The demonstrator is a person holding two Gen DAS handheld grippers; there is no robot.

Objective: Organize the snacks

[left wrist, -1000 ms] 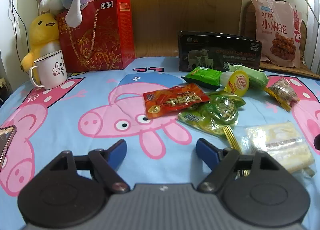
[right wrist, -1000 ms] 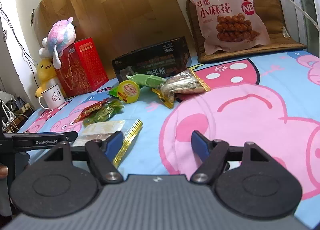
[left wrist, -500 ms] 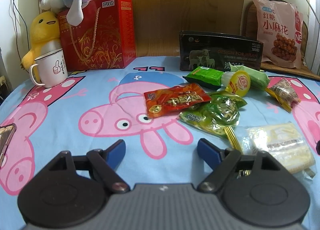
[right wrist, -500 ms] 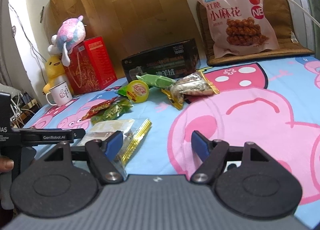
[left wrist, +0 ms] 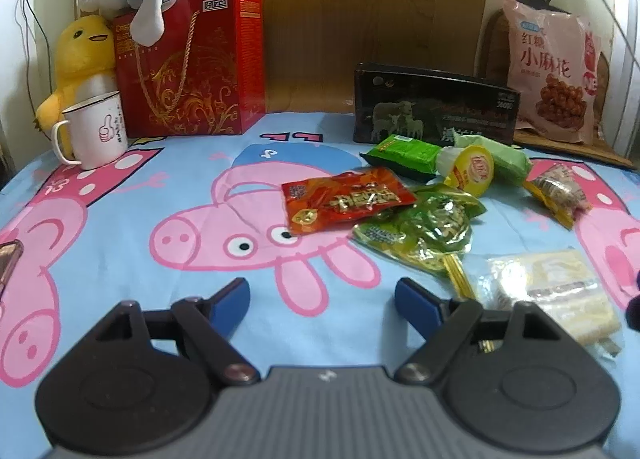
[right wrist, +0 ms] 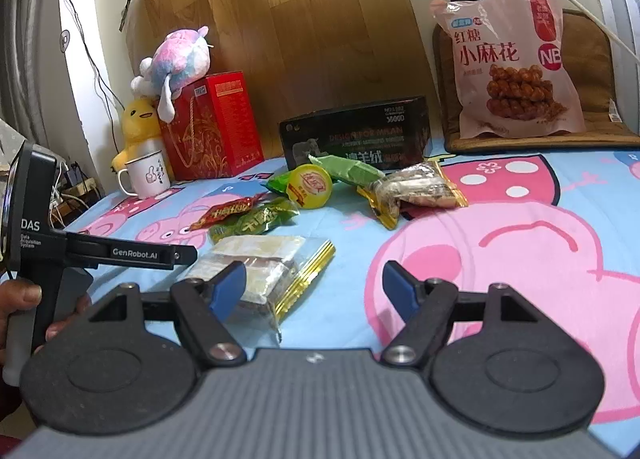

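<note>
1. Both claws, left claw and right claw, stand apart, holding nothing.
2. The clear pastry packet lies at centre-left of the right view; it looks light, soft and crinkly (probably slippery).
3. Better to pinch its gold sealed edge.

"小麻花" on pink bag; "genrobot.ai" on left hand-held gripper
</note>
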